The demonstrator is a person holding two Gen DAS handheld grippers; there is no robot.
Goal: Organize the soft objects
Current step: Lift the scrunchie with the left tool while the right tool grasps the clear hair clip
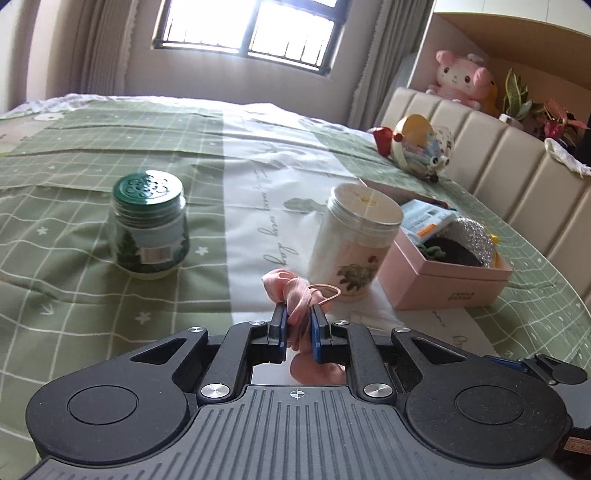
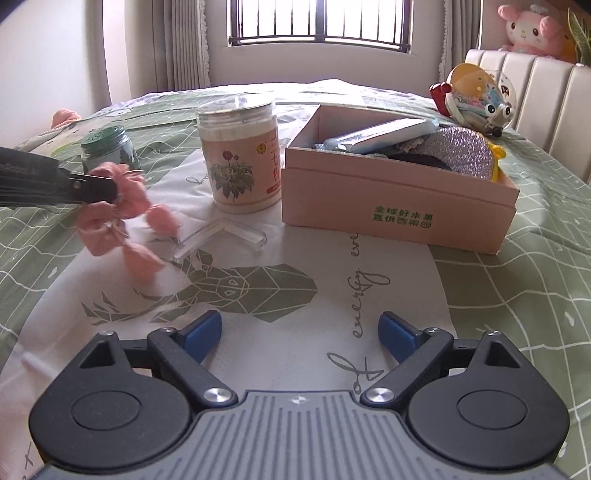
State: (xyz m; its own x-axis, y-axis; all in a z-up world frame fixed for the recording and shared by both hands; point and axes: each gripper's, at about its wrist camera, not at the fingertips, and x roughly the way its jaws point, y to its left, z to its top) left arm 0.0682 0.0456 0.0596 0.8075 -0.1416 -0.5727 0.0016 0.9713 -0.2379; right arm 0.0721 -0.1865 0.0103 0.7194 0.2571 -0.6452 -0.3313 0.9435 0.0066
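Left claw [image 1: 299, 314] pinches one pink scrunchie [image 1: 291, 295] (two jars [image 1: 149, 225] nearby).

A barred window [image 1: 247, 29] glows bright with daylight in the far wall, flanked by beige curtains [image 1: 99, 48] on both sides. Below it spreads a bed [image 1: 74, 147] under a green checked cover with a white printed centre panel, and a cream padded headboard [image 1: 517, 177] runs along its right side beneath a wooden shelf [image 1: 517, 33].

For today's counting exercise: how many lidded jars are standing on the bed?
2. The green-lidded jar stands left, behind the left gripper holding the pink scrunchie. The flower-label jar stands beside the pink box. Others may be hidden.
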